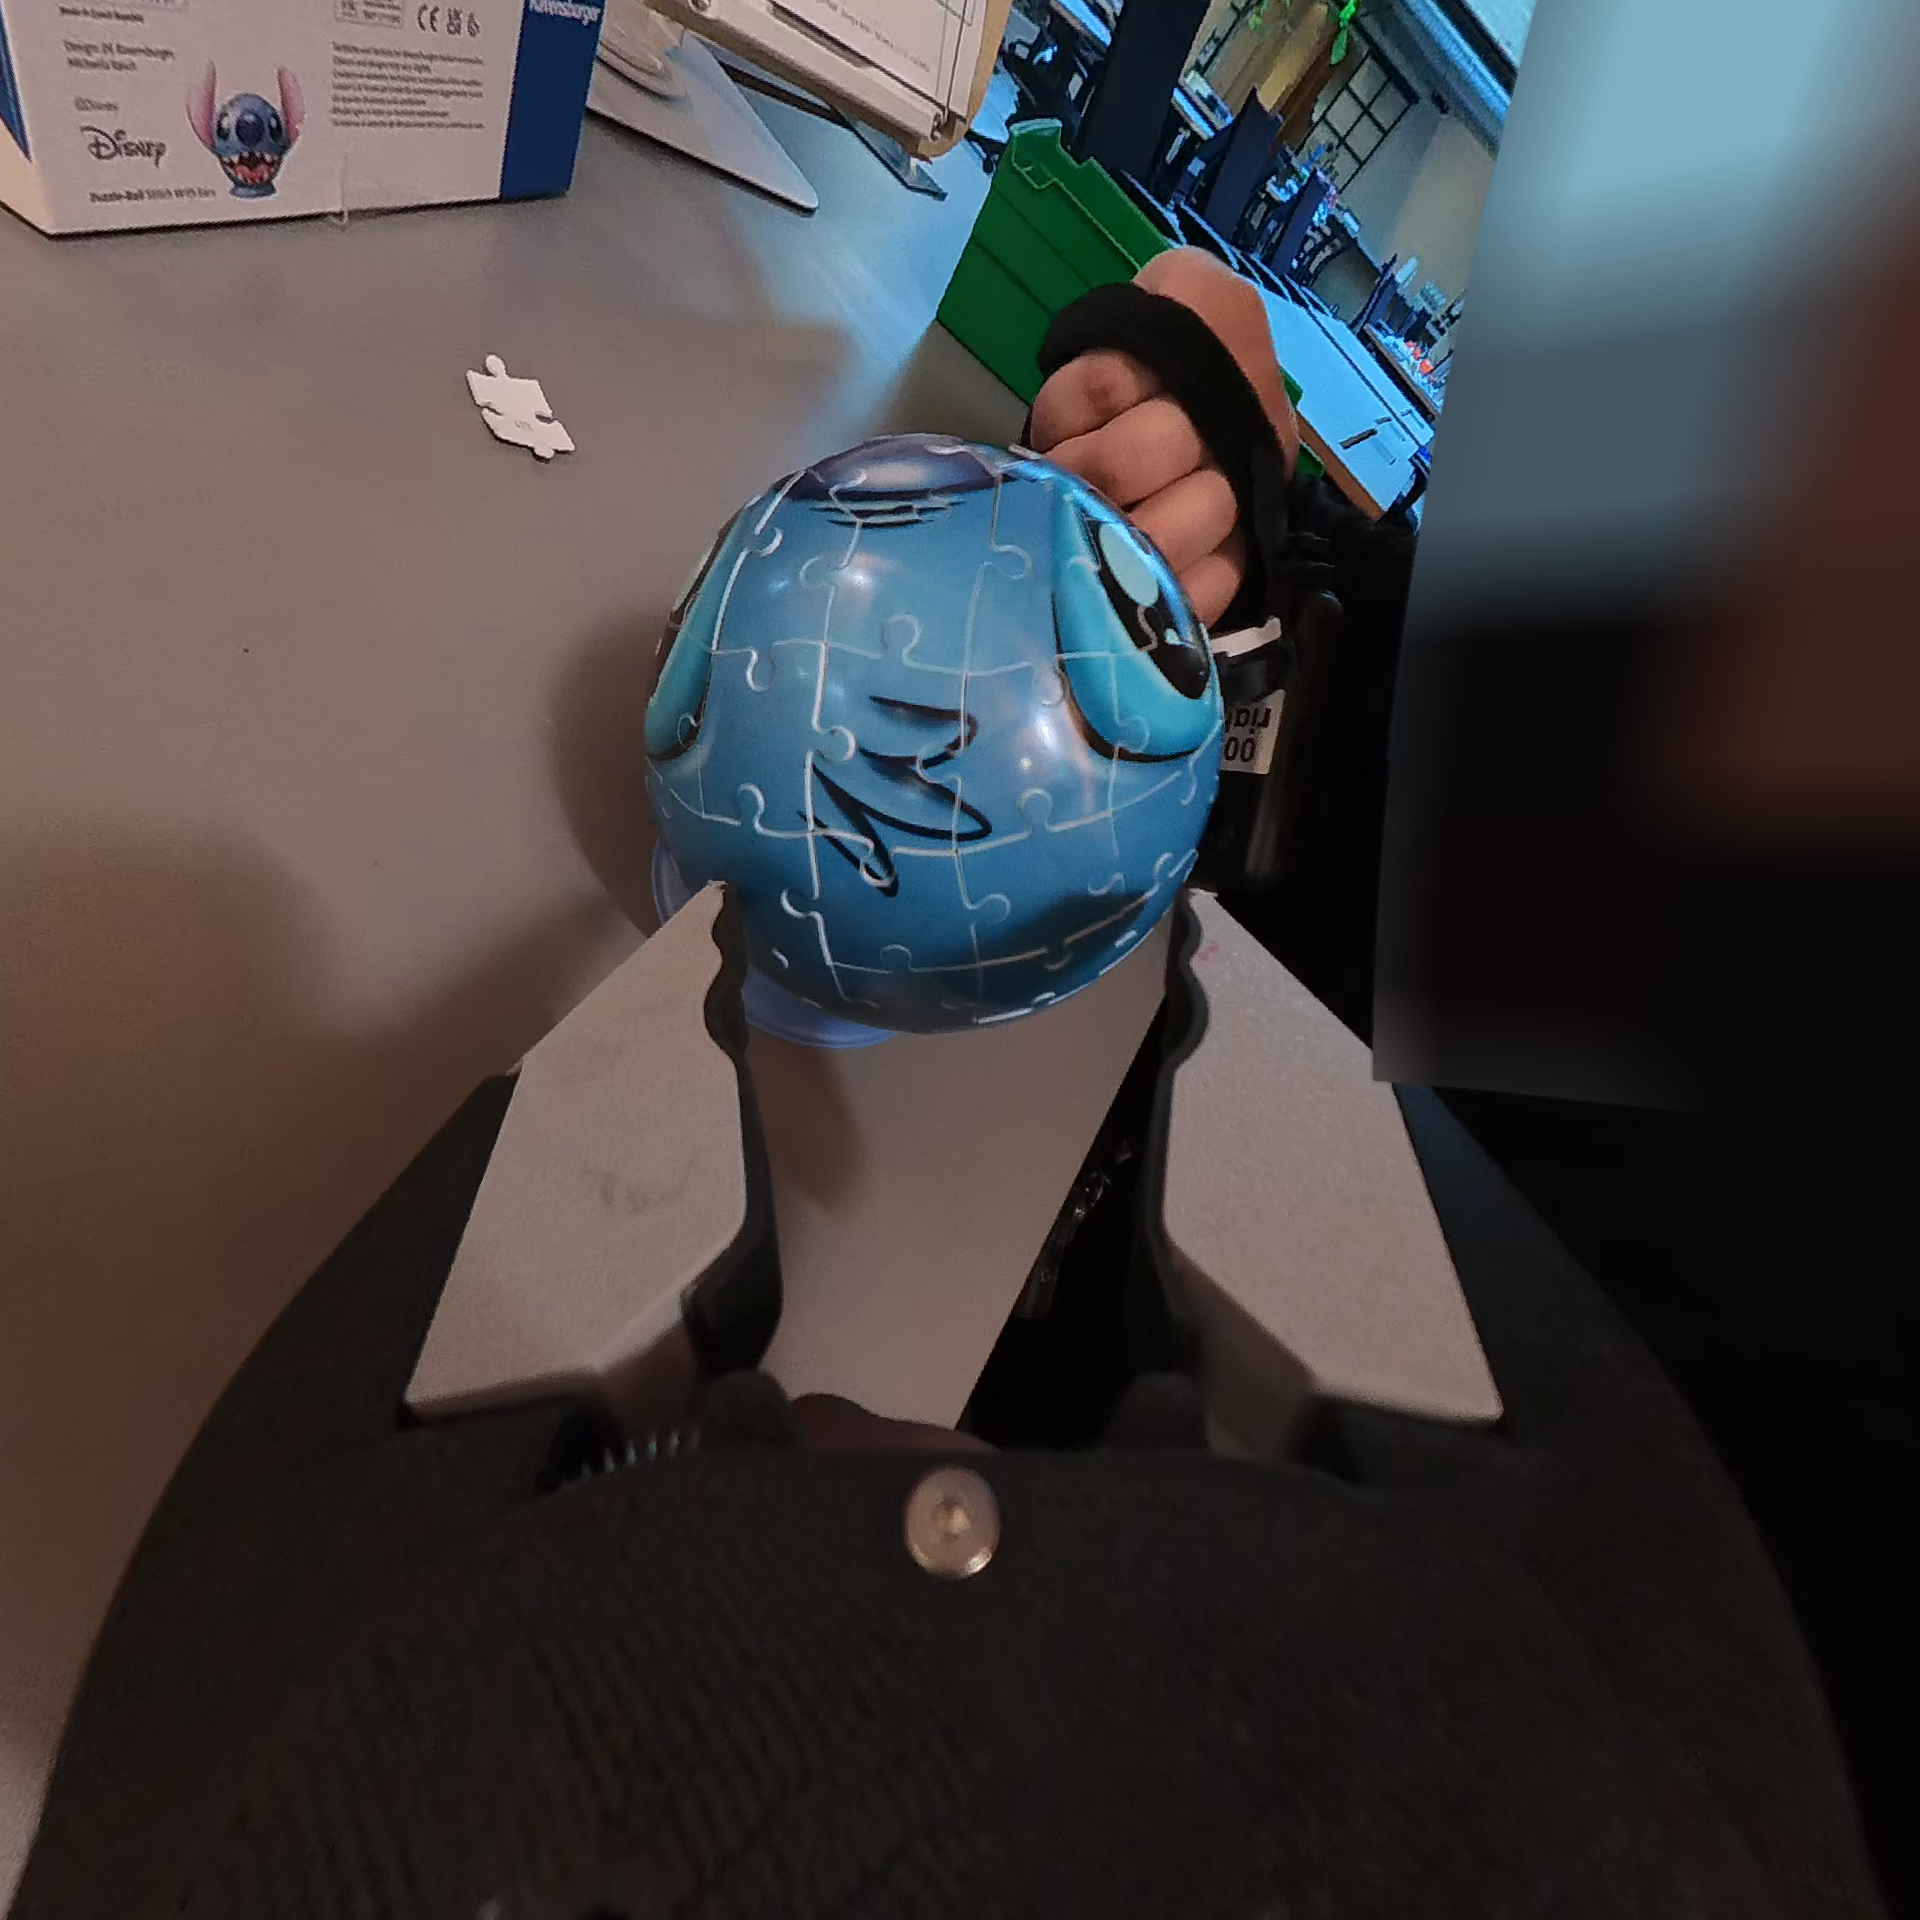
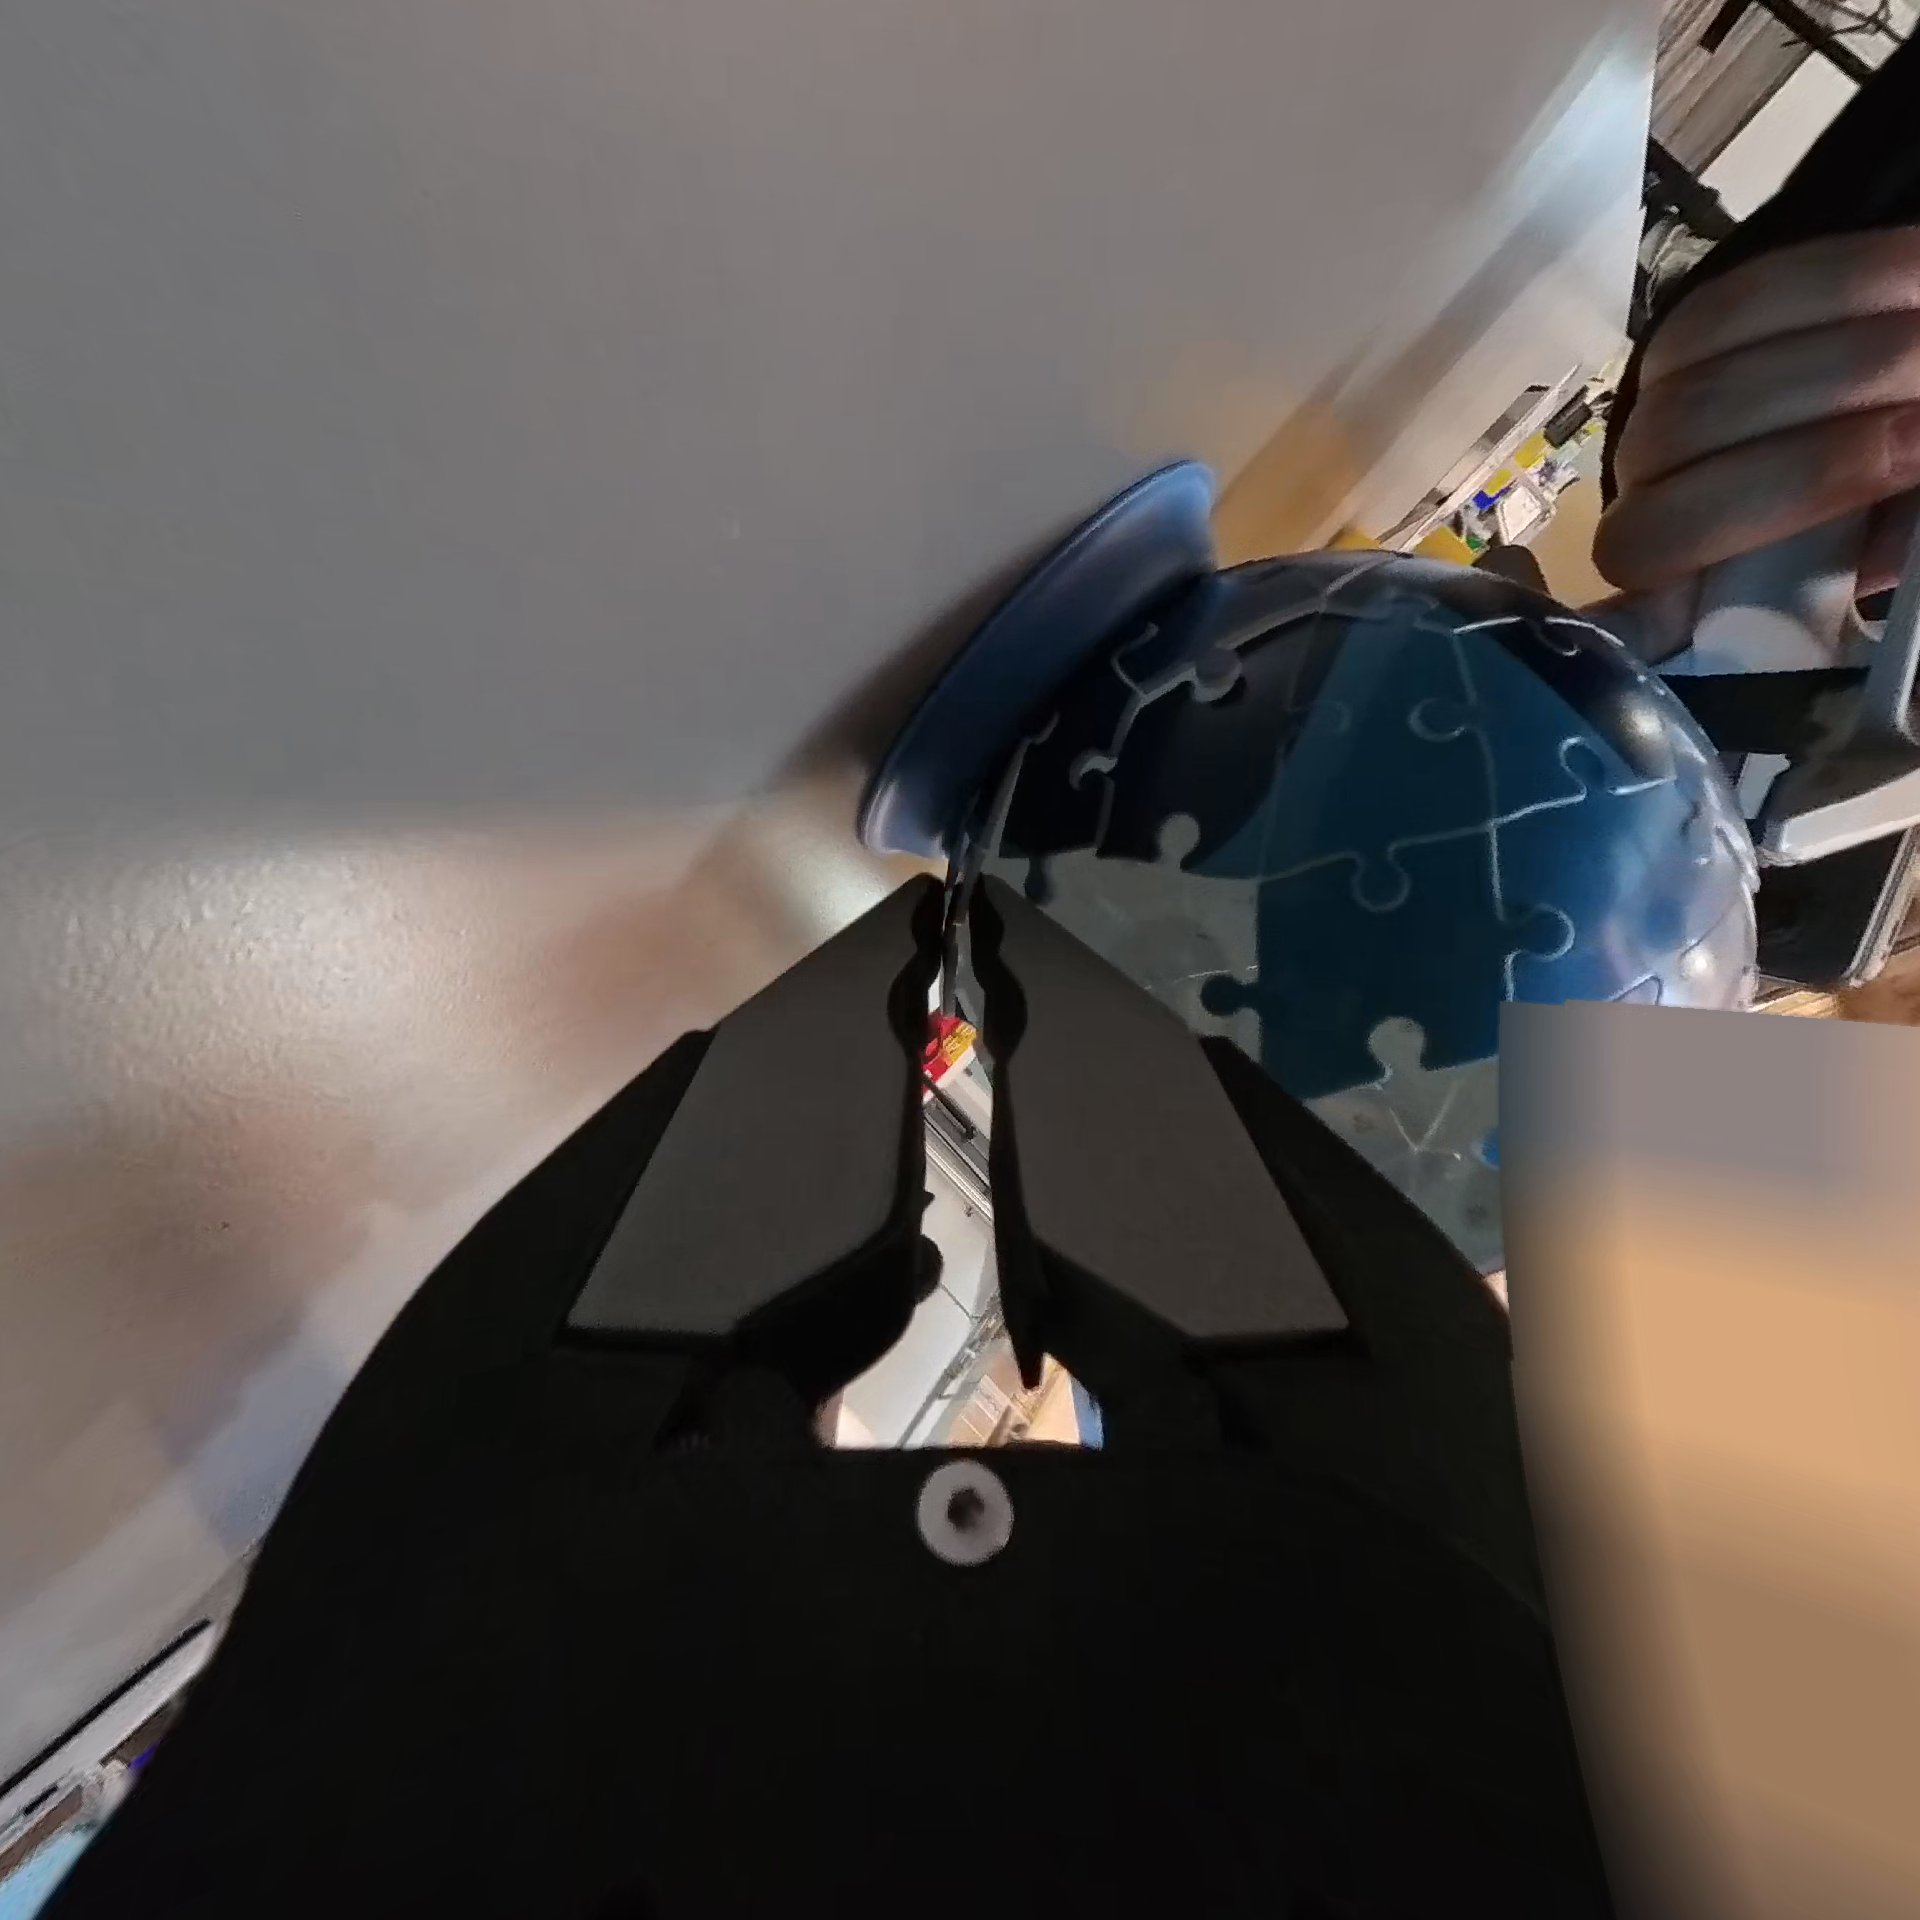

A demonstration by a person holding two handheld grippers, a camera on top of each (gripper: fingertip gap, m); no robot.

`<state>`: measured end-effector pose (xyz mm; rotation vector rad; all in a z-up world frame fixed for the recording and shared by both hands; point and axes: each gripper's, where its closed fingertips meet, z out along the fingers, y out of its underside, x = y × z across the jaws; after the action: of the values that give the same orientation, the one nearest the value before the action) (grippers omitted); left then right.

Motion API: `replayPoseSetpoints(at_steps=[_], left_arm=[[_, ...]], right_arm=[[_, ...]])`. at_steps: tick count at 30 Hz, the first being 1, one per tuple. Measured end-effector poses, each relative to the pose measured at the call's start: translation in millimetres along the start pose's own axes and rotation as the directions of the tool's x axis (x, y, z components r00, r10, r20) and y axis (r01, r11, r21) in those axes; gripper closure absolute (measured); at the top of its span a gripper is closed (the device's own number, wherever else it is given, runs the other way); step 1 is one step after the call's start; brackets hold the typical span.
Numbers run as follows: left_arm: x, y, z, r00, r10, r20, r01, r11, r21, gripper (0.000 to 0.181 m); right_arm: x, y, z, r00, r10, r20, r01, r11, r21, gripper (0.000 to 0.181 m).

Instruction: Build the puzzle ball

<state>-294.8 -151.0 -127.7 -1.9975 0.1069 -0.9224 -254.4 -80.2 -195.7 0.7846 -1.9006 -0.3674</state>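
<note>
The blue puzzle ball (image 1: 935, 727) sits on its light blue stand (image 1: 821, 1023) on the grey table (image 1: 312, 675). My left gripper (image 1: 951, 899) grips the ball's lower part, one finger on each side. In the right wrist view the ball (image 2: 1455, 831) and stand (image 2: 1039, 644) appear tilted, and pale gaps show among the ball's pieces. My right gripper (image 2: 956, 883) is shut on a thin puzzle piece (image 2: 951, 935), seen edge-on, at the ball's edge near the stand. The hand holding the right gripper (image 1: 1153, 457) shows behind the ball.
A loose white puzzle piece (image 1: 520, 410) lies face down on the table to the far left. The puzzle box (image 1: 281, 104) stands at the back left. A green bin (image 1: 1049, 239) is behind the table's far edge. The table edge runs close on the right. The tips of one gripper are about 11 cm away from the tips of the other.
</note>
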Motion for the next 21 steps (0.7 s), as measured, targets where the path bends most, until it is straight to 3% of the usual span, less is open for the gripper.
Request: replayPoseSetpoints(at_steps=[21], left_arm=[[-11, -5, 2, 0.999, -0.031, -0.022, 0.031, 0.999, 0.028, 0.1]], right_arm=[[7, -14, -6, 0.998, -0.015, -0.065, 0.023, 0.992, 0.125, 0.177]])
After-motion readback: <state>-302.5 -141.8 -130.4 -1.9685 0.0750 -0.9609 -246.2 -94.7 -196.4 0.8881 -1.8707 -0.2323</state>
